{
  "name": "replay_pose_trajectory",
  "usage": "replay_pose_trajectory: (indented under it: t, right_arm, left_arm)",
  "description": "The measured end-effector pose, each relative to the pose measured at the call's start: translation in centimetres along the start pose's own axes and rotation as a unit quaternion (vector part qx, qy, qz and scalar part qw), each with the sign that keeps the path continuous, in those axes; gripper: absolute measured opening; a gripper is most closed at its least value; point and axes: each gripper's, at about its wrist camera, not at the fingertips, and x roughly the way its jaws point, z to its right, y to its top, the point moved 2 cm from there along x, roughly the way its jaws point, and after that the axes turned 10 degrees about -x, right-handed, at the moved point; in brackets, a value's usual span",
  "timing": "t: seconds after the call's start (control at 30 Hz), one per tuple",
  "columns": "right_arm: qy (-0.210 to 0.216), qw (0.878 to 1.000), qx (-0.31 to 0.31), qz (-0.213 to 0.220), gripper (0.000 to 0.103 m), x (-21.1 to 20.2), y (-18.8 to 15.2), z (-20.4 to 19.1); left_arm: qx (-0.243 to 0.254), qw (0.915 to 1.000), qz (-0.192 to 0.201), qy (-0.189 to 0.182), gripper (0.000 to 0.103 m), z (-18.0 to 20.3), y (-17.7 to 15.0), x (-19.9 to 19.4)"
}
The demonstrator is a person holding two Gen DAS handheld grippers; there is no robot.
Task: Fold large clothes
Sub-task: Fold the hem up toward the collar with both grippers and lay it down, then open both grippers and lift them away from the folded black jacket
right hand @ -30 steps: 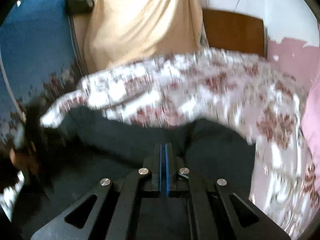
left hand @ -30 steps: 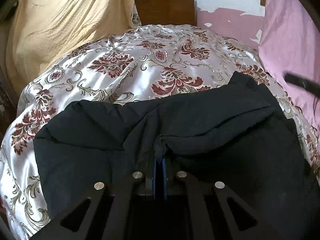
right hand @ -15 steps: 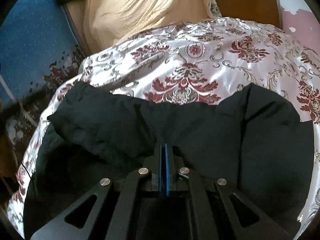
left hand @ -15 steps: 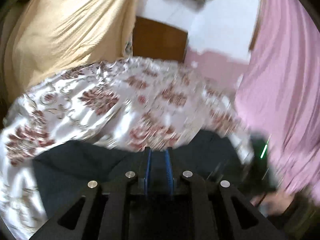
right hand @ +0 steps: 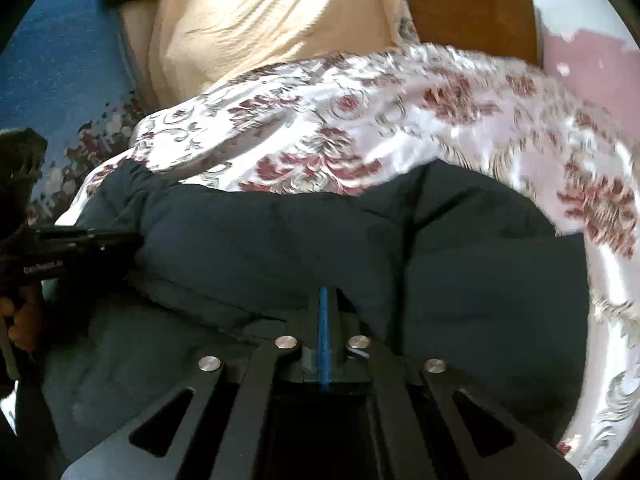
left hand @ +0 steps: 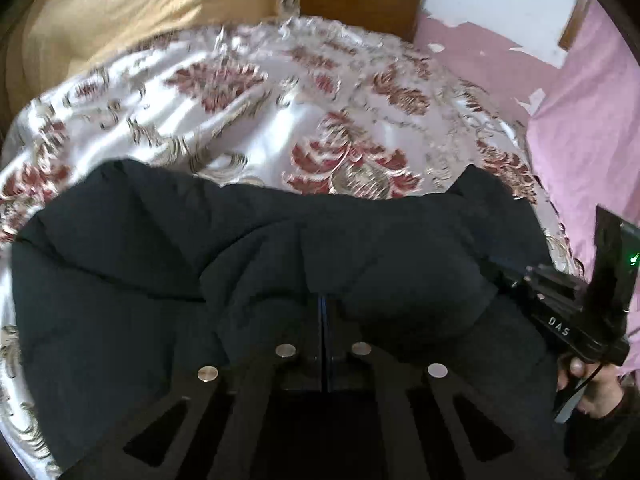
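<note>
A large black padded garment (left hand: 280,264) lies spread on a floral satin bedspread (left hand: 240,120); it also fills the lower right wrist view (right hand: 360,248). My left gripper (left hand: 323,304) is shut, its tips pinching a fold of the garment near its near edge. My right gripper (right hand: 323,296) is shut, its tips at another fold of the same garment. The right gripper's body shows at the right edge of the left wrist view (left hand: 560,312); the left gripper's body shows at the left edge of the right wrist view (right hand: 60,248).
A yellow cloth (right hand: 260,20) hangs at the head of the bed beside a wooden headboard (left hand: 360,0). A pink curtain (left hand: 592,140) hangs along the right side. Blue patterned floor (right hand: 52,80) lies to the left.
Both grippers have moved over the garment with the cameras swinging; the left jaws, slightly apart half a second ago, are now closed. The garment's folds have shifted.
</note>
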Motion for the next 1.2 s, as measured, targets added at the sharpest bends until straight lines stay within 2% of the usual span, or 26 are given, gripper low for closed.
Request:
replay_pose_trajectory:
  t: [0.07,0.13,0.23,0.43,0.5,0.57,0.7,0.8,0.87,0.9,0.93,1.0,1.03,1.07,1.17,1.2]
  right_arm:
    - [0.025,0.999,0.033,0.002,0.0,1.8,-0.4,1.0]
    - [0.029,0.999,0.04,0.007,0.0,2.9,-0.5,1.1]
    - [0.033,0.999,0.04,0.009,0.0,4.3,-0.1,1.3]
    - [0.023,0.998,0.031,0.043,0.0,4.4,-0.6,0.7]
    - [0.039,0.997,0.045,0.047,0.0,4.7,-0.6,1.2]
    - [0.044,0.997,0.053,0.047,0.0,4.8,-0.6,1.6]
    - [0.034,0.996,0.049,0.066,0.0,3.8,-0.9,1.0]
    - [0.041,0.995,0.061,0.07,0.002,2.1,-1.1,1.0]
    - [0.051,0.993,0.075,0.076,0.015,0.7,-1.5,1.1]
    - [0.051,0.992,0.081,0.082,0.025,-0.3,-1.8,0.9]
    - [0.049,0.992,0.08,0.084,0.033,-0.7,-2.0,0.7]
    - [0.033,0.993,0.073,0.082,0.041,-1.8,-2.3,0.0]
    - [0.03,0.994,0.068,0.08,0.049,-2.3,-2.3,-0.4]
    - [0.023,0.995,0.061,0.075,0.052,-3.0,-2.5,-1.0]
    - [0.009,0.997,0.032,0.075,0.058,-5.4,-3.1,-2.5]
    - [0.006,0.997,0.024,0.077,0.061,-6.4,-3.3,-2.9]
  left_arm:
    - [0.005,0.9999,0.001,0.013,0.004,0.0,0.2,1.7]
    - [-0.004,0.9999,0.0,0.015,0.005,-0.3,0.5,3.2]
    - [-0.018,0.9998,0.002,0.003,0.005,-1.1,1.3,4.6]
    - [-0.024,0.9985,0.04,-0.027,0.005,-1.7,0.3,4.4]
    - [-0.031,0.9978,0.044,-0.039,0.005,-2.0,0.5,4.8]
    - [-0.035,0.9967,0.05,-0.053,0.004,-2.2,0.4,4.5]
    - [-0.077,0.9862,0.072,-0.128,0.004,-3.8,-0.4,2.1]
    - [-0.1,0.9848,0.071,-0.123,0.004,-4.3,-0.9,0.4]
    - [-0.098,0.9869,0.079,-0.101,0.005,-4.2,-1.4,-1.0]
    - [-0.095,0.9878,0.082,-0.092,0.008,-4.0,-1.7,-1.5]
    - [-0.089,0.9891,0.087,-0.079,0.015,-3.6,-2.1,-2.3]
    - [-0.078,0.9905,0.094,-0.062,0.036,-2.8,-2.8,-3.7]
    - [-0.074,0.9907,0.1,-0.055,0.056,-2.4,-3.3,-4.6]
    - [-0.074,0.99,0.111,-0.046,0.071,-2.1,-3.9,-5.5]
    - [-0.074,0.987,0.137,-0.042,0.074,-1.4,-5.6,-8.4]
    - [-0.069,0.9874,0.139,-0.028,0.074,-1.0,-6.4,-9.5]
